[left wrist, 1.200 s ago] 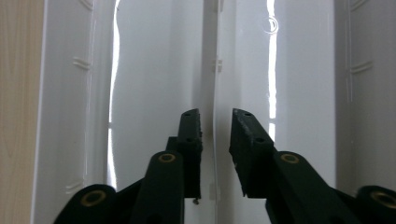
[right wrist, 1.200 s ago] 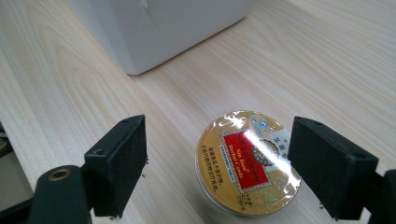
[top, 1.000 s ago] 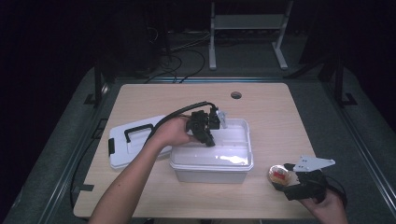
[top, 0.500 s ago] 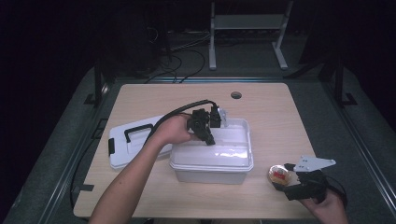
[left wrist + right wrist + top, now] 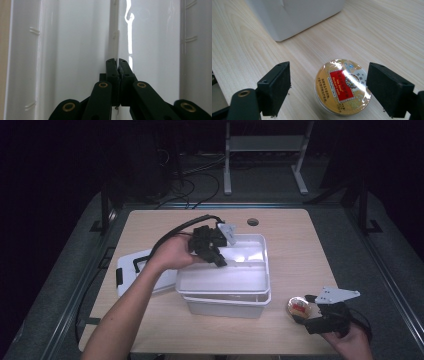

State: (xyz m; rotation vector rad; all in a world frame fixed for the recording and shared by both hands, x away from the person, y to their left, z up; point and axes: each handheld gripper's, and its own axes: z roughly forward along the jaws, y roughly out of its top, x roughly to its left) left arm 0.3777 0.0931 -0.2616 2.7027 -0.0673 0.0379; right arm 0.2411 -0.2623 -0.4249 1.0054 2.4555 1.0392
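Observation:
A white inner tray (image 5: pixel 220 279) sits tilted in the top of a white plastic bin (image 5: pixel 225 308) at mid-table. My left gripper (image 5: pixel 219 260) reaches into it from the left and is shut on the tray's thin upright partition (image 5: pixel 114 42); the left gripper view looks along my left gripper (image 5: pixel 117 61) with its jaws pinched flat on that white edge. A round gold tin with a red label (image 5: pixel 343 86) lies on the wood near the front right corner (image 5: pixel 299 307). My right gripper (image 5: pixel 332 82) stands open, one jaw on each side of the tin, not touching it.
The bin's white lid with black handle (image 5: pixel 131 270) lies flat on the table left of the bin, under the person's left forearm. A corner of the bin (image 5: pixel 294 17) rises just beyond the tin. A cable hole (image 5: pixel 253 222) is at the table's back.
My left gripper has risen slightly with the tray's near-left side. The right gripper and tin have stayed put.

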